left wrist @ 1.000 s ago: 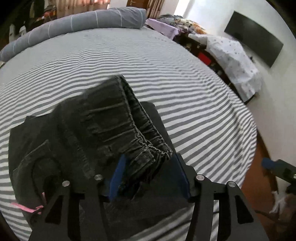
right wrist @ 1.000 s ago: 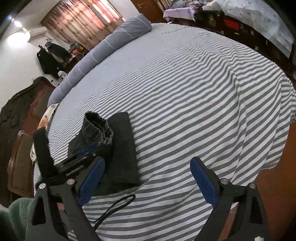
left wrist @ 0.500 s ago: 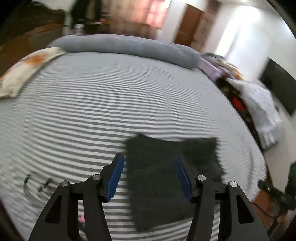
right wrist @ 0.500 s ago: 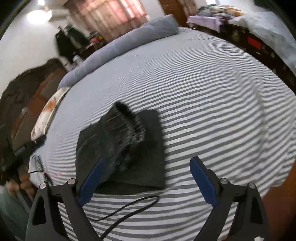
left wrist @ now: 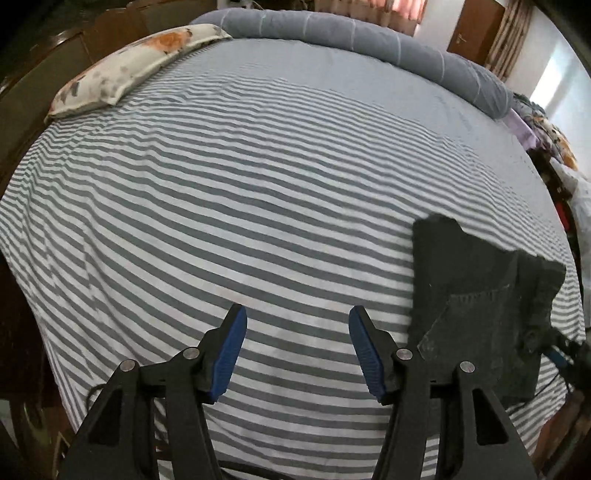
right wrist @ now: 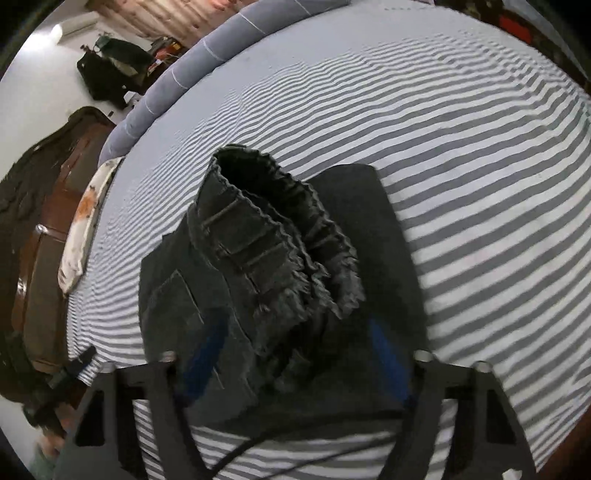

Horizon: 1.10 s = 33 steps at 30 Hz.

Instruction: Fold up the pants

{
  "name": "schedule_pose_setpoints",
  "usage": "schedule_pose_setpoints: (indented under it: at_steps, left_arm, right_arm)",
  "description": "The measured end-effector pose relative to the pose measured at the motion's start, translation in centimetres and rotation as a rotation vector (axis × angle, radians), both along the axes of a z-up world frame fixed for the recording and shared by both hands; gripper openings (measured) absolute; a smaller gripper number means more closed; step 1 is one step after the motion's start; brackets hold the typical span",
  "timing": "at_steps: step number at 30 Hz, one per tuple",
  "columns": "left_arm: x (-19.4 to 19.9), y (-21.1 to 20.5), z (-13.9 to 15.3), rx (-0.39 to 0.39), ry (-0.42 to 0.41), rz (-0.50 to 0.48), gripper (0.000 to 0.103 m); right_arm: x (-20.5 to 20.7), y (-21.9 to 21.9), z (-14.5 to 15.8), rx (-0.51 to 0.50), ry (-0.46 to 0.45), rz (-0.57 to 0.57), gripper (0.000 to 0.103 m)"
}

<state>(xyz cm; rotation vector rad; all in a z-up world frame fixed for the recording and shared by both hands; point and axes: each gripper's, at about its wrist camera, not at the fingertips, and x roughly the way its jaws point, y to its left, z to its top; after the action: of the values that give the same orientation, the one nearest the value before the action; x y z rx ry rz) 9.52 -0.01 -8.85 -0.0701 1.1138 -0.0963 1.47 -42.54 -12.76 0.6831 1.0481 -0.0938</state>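
Note:
Dark grey denim pants (right wrist: pixel 280 266) lie folded in a stack on the striped bed sheet (right wrist: pixel 480 155), the elastic waistband bunched up on top. In the left wrist view the pants (left wrist: pixel 480 295) sit at the right. My left gripper (left wrist: pixel 297 347) is open and empty over bare sheet, to the left of the pants. My right gripper (right wrist: pixel 295 362) is open, its blue pads (right wrist: pixel 388 354) standing either side of the near part of the stack, with fabric between them.
A floral pillow (left wrist: pixel 133 62) and a long grey bolster (left wrist: pixel 351 33) lie at the head of the bed. A wooden headboard (right wrist: pixel 44 221) is at the left. A black cable (right wrist: pixel 258 446) runs along the near bed edge. Cluttered furniture stands beyond the right side.
My left gripper let go of the pants' waistband and swung away left over bare sheet. My right gripper moved in over the stack, its fingers now around the near fabric.

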Motion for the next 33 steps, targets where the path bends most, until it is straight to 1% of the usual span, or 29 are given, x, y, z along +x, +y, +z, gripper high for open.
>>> schedule_pose_setpoints:
  at_steps: [1,2,3,7,9,11,13,15,16,17,18,20,21,22,23,25,27,28,30,33]
  left_arm:
    - [0.2,-0.5,-0.1,0.003,0.0,-0.016,0.058]
    - [0.2,-0.9,-0.2,0.007,-0.004,-0.028,0.058]
    - [0.1,-1.4,-0.3,0.011,-0.006,-0.04,0.058]
    - [0.4,-2.5,-0.1,-0.02,-0.005,-0.066,0.058]
    - [0.4,-2.9,0.0,-0.032,-0.007,-0.076,0.058]
    - [0.4,-3.2,-0.1,-0.037,-0.004,-0.086,0.058]
    - [0.4,-3.7,-0.5,-0.045,0.002,-0.094,0.058]
    - [0.4,-4.4,-1.1,-0.04,0.015,-0.103,0.058]
    - [0.4,-4.8,-1.4,-0.041,0.021,-0.113,0.058]
    - [0.4,-5.3,-1.7,-0.039,0.027,-0.121,0.058]
    - [0.4,-5.7,-1.9,-0.038,0.033,-0.129,0.058]
    - [0.2,-6.3,-2.1,-0.058,0.039,-0.158,0.058]
    - [0.2,-6.4,-2.2,-0.073,0.041,-0.167,0.058]
    - [0.3,-6.5,-2.5,-0.098,0.047,-0.175,0.058]
    - [0.4,-6.5,-2.8,-0.132,0.061,-0.18,0.058]
    - [0.7,-6.4,-3.4,-0.181,0.09,-0.187,0.058]
    - [1.0,-6.6,-4.0,-0.222,0.101,-0.206,0.058]
    - [1.1,-6.7,-4.2,-0.232,0.1,-0.216,0.058]
    - [1.3,-7.0,-4.6,-0.234,0.094,-0.231,0.058]
    - [1.7,-7.8,-5.1,-0.23,0.088,-0.265,0.058]
  right_arm:
    - [0.4,0.3,-0.1,0.003,0.004,0.01,0.045]
    - [0.6,0.5,-0.1,-0.037,0.018,0.009,0.024]
    - [0.6,0.8,0.2,-0.081,0.027,0.012,0.02]
    - [-1.2,0.9,2.1,-0.09,-0.039,0.02,0.017]
    - [-2.3,0.7,2.9,-0.097,-0.053,0.004,0.017]
    - [-3.5,0.0,2.8,-0.101,-0.052,-0.022,0.017]
    - [-3.8,-0.9,1.3,-0.093,-0.012,-0.039,0.017]
    - [-3.5,-1.3,-0.2,-0.076,0.034,-0.038,0.022]
    - [-3.1,-1.0,-0.6,-0.123,0.054,-0.018,0.026]
    - [-2.8,-0.8,-0.6,-0.18,0.073,-0.004,0.04]
    - [-2.6,-0.7,-0.6,-0.215,0.091,0.005,0.049]
    - [-2.6,-1.2,0.1,-0.194,0.076,0.019,0.05]
    - [-2.7,-1.5,0.5,-0.18,0.063,0.025,0.057]
    - [-3.0,-2.1,0.8,-0.167,0.051,0.041,0.062]
    - [-3.1,-2.5,1.0,-0.15,0.033,0.062,0.068]
    - [-2.8,-3.2,1.1,-0.109,0.013,0.104,0.07]
    - [-2.5,-4.1,0.7,-0.038,0.0,0.151,0.071]
    - [-2.1,-4.5,0.3,-0.013,-0.002,0.178,0.071]
    - [-1.8,-4.7,-0.4,-0.007,0.0,0.21,0.071]
    - [-1.0,-5.3,-1.6,0.03,-0.001,0.232,0.071]
